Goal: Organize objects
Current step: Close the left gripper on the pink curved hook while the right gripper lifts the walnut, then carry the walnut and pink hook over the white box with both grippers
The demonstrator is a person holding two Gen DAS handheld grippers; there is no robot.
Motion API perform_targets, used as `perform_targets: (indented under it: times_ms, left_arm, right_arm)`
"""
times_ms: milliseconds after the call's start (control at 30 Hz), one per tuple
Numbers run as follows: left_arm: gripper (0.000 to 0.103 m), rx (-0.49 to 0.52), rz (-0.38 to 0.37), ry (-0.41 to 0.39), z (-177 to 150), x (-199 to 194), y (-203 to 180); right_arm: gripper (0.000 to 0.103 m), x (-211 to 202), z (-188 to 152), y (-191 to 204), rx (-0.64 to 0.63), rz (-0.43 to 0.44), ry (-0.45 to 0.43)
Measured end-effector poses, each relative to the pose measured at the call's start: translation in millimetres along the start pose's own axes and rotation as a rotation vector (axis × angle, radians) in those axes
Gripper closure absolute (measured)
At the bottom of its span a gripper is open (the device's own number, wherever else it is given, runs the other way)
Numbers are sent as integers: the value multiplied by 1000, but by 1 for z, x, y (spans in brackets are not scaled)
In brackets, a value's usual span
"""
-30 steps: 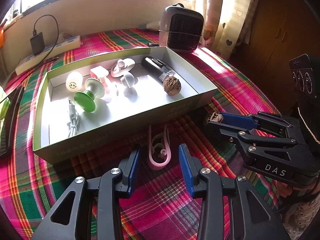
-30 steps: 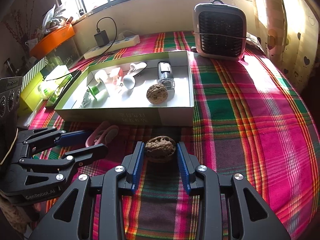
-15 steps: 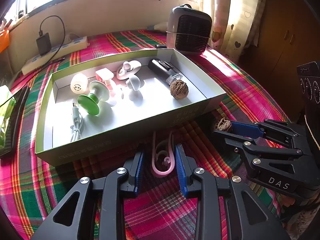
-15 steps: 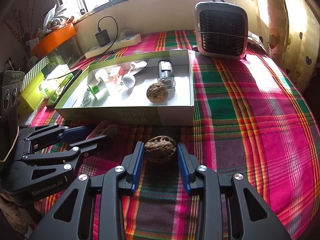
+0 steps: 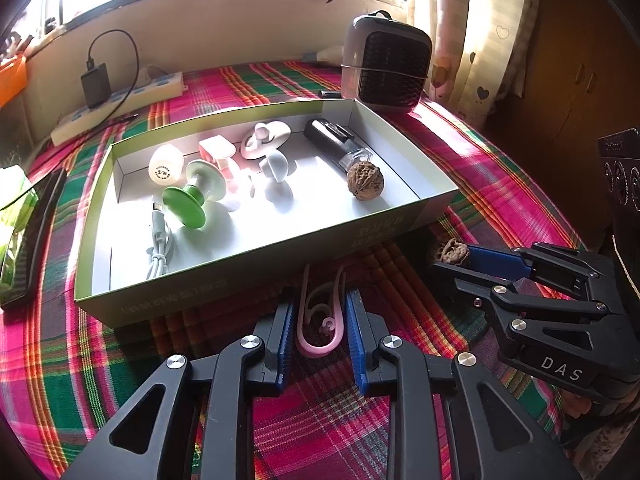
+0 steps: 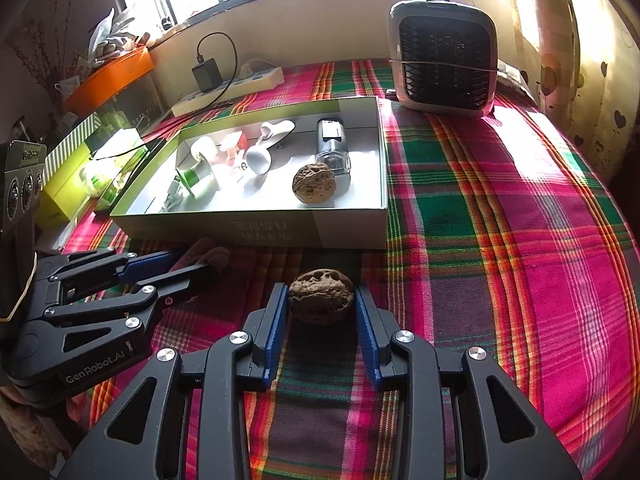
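Note:
A pink clip [image 5: 320,316] lies on the plaid cloth in front of the green box [image 5: 256,280]. My left gripper [image 5: 320,312] has closed around the clip, its blue pads at both sides of it. A walnut [image 6: 321,295] sits on the cloth between the pads of my right gripper [image 6: 322,304], which is shut on it; it also shows in the left wrist view [image 5: 454,252]. The box holds a second walnut [image 5: 365,180], a green suction knob [image 5: 186,206], a white cable [image 5: 158,248], a black device [image 5: 336,142] and several small white and pink pieces.
A grey heater [image 5: 386,70] stands behind the box at the right. A white power strip [image 5: 120,108] with a black charger lies at the back left. A dark flat device [image 5: 30,236] and green packaging lie left of the box. Curtains hang at right.
My left gripper has moved forward over the pink clip and narrowed around it. My right gripper has stayed shut on the walnut in the same place.

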State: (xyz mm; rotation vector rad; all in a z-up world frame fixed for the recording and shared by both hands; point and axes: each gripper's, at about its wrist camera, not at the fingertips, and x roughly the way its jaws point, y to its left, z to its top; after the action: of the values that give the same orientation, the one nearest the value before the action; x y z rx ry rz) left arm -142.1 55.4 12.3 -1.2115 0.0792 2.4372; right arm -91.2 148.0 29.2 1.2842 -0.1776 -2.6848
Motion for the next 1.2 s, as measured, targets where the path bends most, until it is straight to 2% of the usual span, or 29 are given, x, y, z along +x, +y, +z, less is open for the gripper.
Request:
perform_targets:
  times_ms: [1200]
  left_arm:
    - [81, -32, 8, -32, -4, -11, 5]
  right_arm:
    - [69, -3, 1, 8, -27, -1, -12]
